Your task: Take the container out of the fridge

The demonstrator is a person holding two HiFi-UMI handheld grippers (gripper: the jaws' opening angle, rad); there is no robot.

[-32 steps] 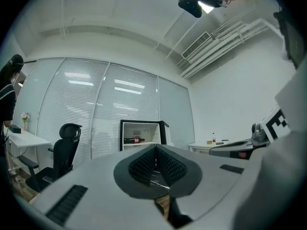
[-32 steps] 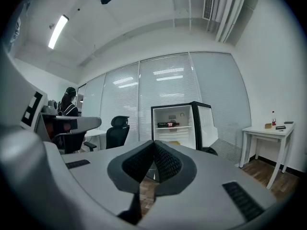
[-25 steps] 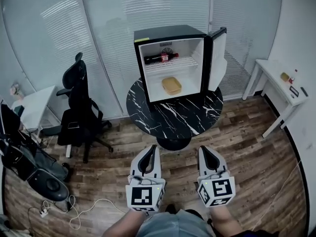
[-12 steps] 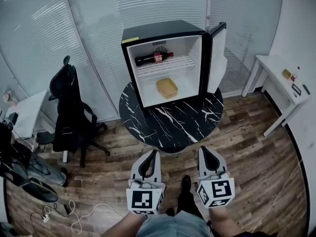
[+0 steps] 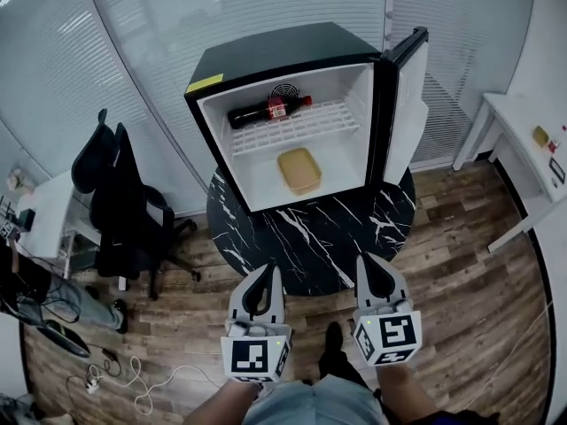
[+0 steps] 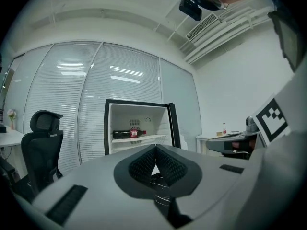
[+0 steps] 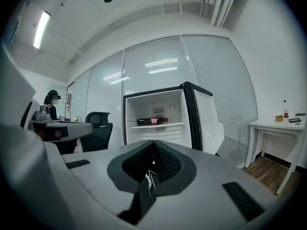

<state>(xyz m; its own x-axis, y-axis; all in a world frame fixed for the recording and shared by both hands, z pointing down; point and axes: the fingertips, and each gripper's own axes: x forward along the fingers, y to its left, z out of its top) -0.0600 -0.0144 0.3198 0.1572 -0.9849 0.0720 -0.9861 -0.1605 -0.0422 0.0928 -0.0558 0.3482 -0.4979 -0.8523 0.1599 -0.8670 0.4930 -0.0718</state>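
I find the left tongs (image 5: pixel 268 271) clenched, tips meeting, nothing between them. The right tongs (image 5: pixel 366 260) are likewise clenched and empty. Both are held side by side, apart from each other, pointing forward at the near rim of the round black marbled counter (image 5: pixel 310 237).

Ahead of the tongs, on the far part of that counter, stands the small black fridge (image 5: pixel 266 51). Its door (image 5: pixel 409 104) is swung open on the right tongs' side. The container (image 5: pixel 299 170), a shallow yellowish tray, lies on the fridge floor, well ahead of both tongs and roughly between their lines of aim. Above it, on the wire shelf (image 5: pixel 310 122), a dark bottle (image 5: pixel 266 112) with a red label lies on its side, cap toward the door.

Neither tongs touch the counter, the fridge or the container. A black office chair (image 5: pixel 111 193) stands well off to the left tongs' outer side
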